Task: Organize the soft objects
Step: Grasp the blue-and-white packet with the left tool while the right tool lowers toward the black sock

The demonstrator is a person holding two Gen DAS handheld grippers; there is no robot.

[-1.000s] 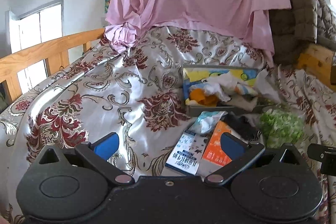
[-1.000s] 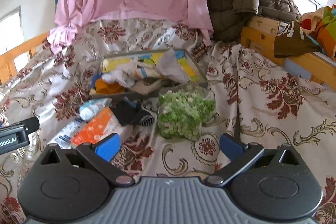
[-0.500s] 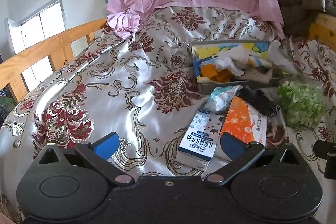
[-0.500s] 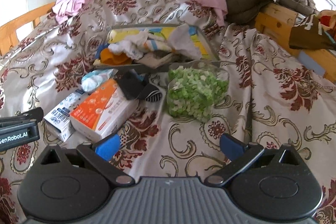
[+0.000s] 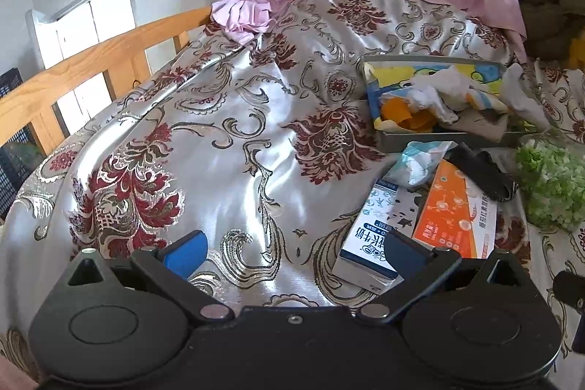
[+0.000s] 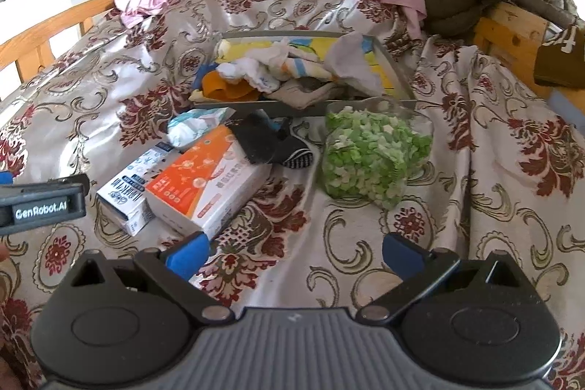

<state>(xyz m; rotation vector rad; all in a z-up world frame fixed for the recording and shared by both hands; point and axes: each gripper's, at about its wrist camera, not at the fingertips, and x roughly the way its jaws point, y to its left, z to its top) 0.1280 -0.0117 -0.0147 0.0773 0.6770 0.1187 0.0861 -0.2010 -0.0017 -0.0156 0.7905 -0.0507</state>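
Left gripper (image 5: 292, 253) and right gripper (image 6: 294, 253): jaws spread apart, both empty, above the patterned satin bedspread (image 6: 493, 207). The grey rectangular tray (image 6: 398, 75) sits far centre, heaped with crumpled white, striped and orange cloths (image 6: 278, 72). Just near it lie 1 black sock (image 6: 270, 145), a clear bag of green foam pieces (image 6: 373, 156), an orange-and-white box (image 6: 204, 181) and a blue-and-white carton (image 6: 128, 189).

Bright window daylight, satin glare (fisheye-warped edges)
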